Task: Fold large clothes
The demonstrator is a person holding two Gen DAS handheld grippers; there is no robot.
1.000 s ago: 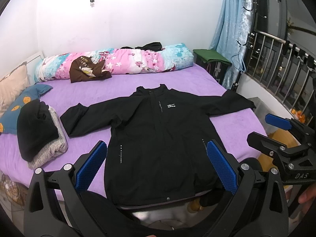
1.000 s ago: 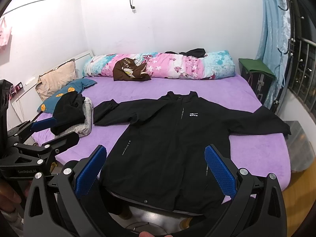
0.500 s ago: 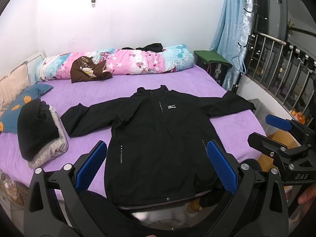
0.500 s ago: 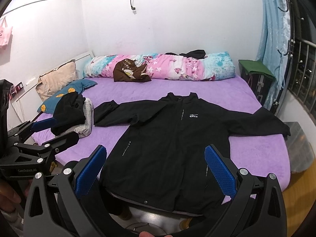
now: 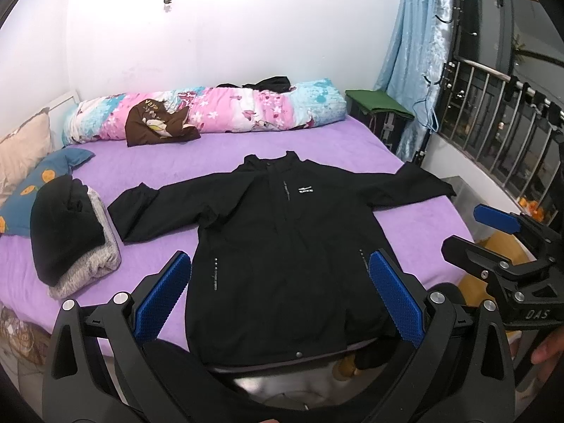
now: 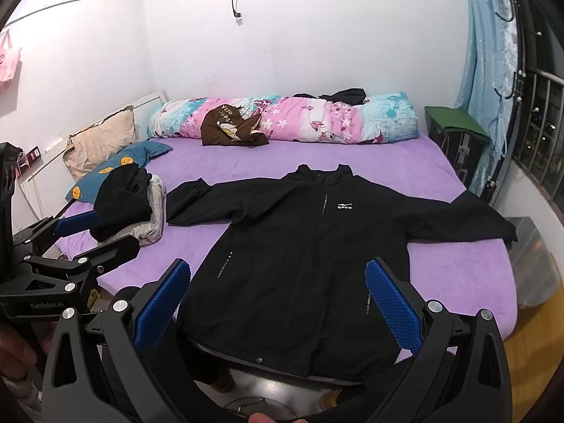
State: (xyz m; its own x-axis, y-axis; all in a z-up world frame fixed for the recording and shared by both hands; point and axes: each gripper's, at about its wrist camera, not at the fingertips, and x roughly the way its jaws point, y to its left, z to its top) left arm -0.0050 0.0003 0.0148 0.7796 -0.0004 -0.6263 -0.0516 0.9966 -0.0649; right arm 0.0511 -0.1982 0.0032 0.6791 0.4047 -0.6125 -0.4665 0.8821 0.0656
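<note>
In the left wrist view, the left gripper (image 5: 280, 298) fills the bottom of the frame with its blue-padded fingers spread wide and nothing between them. Beyond the fingers, in the centre of the frame, a black jacket (image 5: 282, 246) lies flat, front up, on the purple bed (image 5: 317, 148), sleeves stretched out to left and right, hem hanging just over the near edge. At the left of the frame a pile of folded clothes (image 5: 70, 239), black on grey, sits on the bed near the jacket's sleeve cuff without touching it. A rolled floral quilt (image 5: 229, 109) lies along the far wall with a brown garment (image 5: 157, 127) against it. At the right edge the right gripper (image 5: 500, 239) shows side-on, its jaws parted and empty.

In the right wrist view, the right gripper (image 6: 278, 299) likewise stands wide open at the bottom, holding nothing. The jacket (image 6: 299, 261) lies spread in the centre, collar toward the quilt (image 6: 317, 120). The folded pile (image 6: 130, 208) is at mid-left, and the left gripper (image 6: 88, 236) appears at the left edge, open and empty.
</note>
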